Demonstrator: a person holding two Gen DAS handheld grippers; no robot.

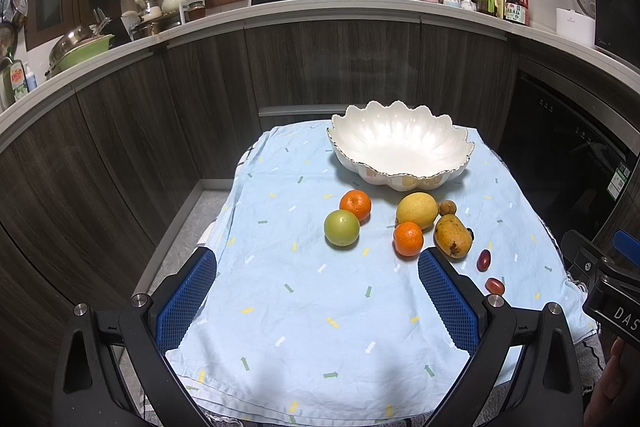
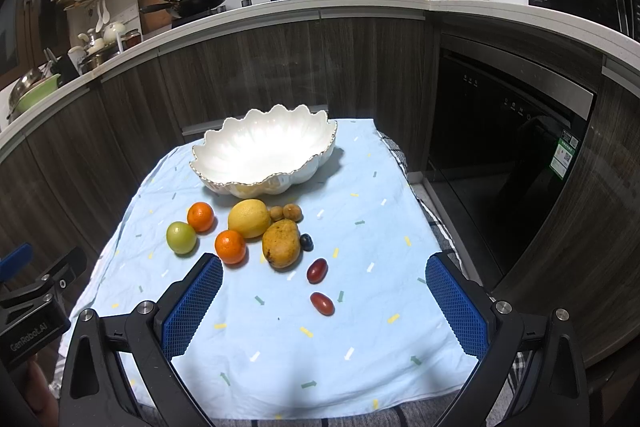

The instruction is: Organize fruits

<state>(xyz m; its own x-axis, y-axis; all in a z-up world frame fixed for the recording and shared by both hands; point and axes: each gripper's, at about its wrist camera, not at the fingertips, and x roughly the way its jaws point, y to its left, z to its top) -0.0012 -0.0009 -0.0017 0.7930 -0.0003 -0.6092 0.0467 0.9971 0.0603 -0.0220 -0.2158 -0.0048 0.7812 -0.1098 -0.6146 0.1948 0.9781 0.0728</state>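
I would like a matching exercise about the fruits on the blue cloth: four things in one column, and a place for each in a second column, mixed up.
Things:
1. green fruit
2. lemon
3. mango
4. white bowl

Places, as the right wrist view shows them:
A. at the far end of the cloth, behind all the fruits
B. farthest left of the fruits, next to an orange
C. just in front of the bowl, between two oranges and two small brown fruits
D. beside a small dark berry, with two red oval fruits nearer the camera

Pairs: 1-B, 2-C, 3-D, 4-A
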